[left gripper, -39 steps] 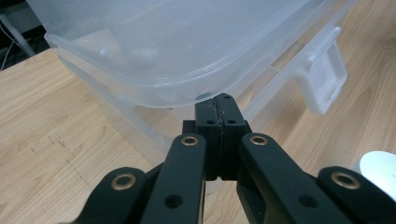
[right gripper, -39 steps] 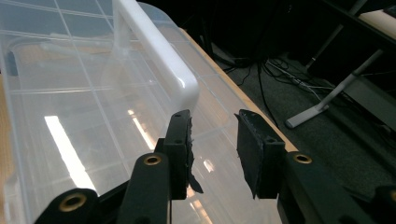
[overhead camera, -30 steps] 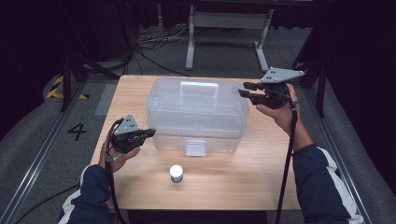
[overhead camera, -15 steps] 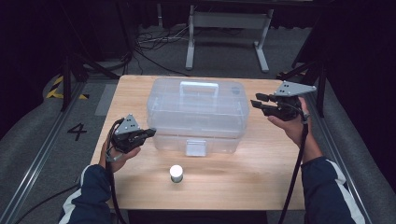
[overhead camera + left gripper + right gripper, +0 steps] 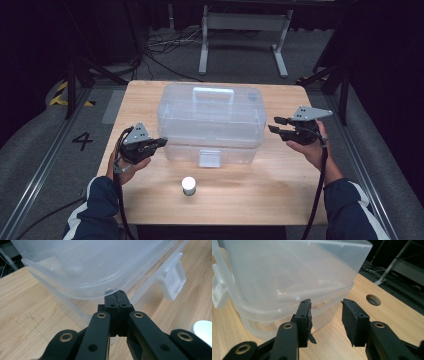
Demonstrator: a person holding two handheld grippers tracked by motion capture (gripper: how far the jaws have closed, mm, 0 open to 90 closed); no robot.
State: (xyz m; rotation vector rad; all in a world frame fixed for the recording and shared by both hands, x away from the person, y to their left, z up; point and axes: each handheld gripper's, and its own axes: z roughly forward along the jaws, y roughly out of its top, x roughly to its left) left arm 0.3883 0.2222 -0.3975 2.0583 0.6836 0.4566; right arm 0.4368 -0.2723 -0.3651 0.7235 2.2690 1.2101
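We're seeing a clear box (image 5: 211, 122) sitting mid-table (image 5: 280, 190), lid on. Left gripper (image 5: 159, 143) is hovering just beside its left front corner, jaws pressed together on nothing. Right gripper (image 5: 275, 124) is hanging just off its right end, jaws standing apart. White cap (image 5: 188, 185) is sitting nearer us, right of the left gripper.

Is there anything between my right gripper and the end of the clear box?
Nothing visible. The right gripper, jaws open, faces the clear box across bare table. The small white cylinder sits well aside, in front.
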